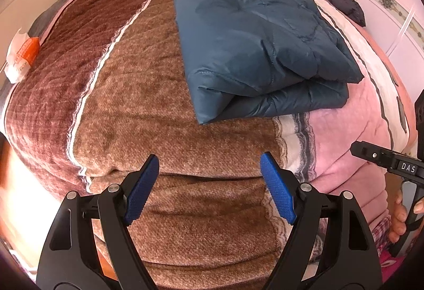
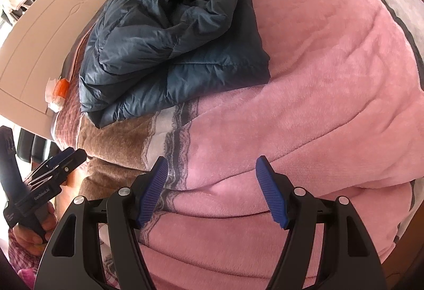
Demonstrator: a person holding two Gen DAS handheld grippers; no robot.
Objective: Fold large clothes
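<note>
down jacket: teal quilted cloth, smooth, slight sheen, stitched seams, puffy. blanket: plush fleece cloth, matt, fuzzy nap; brown, white and pink bands. left gripper: matt black plastic arms, small shiny metal pins, blue pads with fine knurled texture. right gripper: same black plastic, metal pins, ribbed blue pads. headboard: smooth cream panel, low sheen. packet: crinkled white and orange glossy wrapper.

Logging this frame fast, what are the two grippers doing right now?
Left gripper: open, holding nothing, above the blanket.
Right gripper: open, holding nothing; the folded blue jacket lies apart from it.
</note>
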